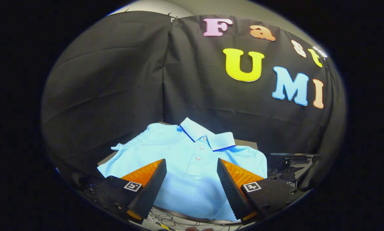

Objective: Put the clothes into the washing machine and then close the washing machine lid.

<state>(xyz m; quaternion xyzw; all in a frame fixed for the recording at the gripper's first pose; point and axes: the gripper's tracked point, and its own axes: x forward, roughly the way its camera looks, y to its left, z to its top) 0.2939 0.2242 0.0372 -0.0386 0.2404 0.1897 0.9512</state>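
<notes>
A light blue polo shirt [192, 160] lies spread flat on a dark tabletop [243, 142], collar pointing away from me and buttons running down its middle. My gripper [191, 165] hovers above the shirt's lower chest, open, with a wide gap between the fingers and only cloth showing through it. Neither finger touches the shirt as far as I can tell.
Black cloth walls close in behind and to the left of the table. A dark piece of equipment [291, 165] sits just right of the shirt. Loose cables [166, 219] lie on a pale floor below the table's near edge.
</notes>
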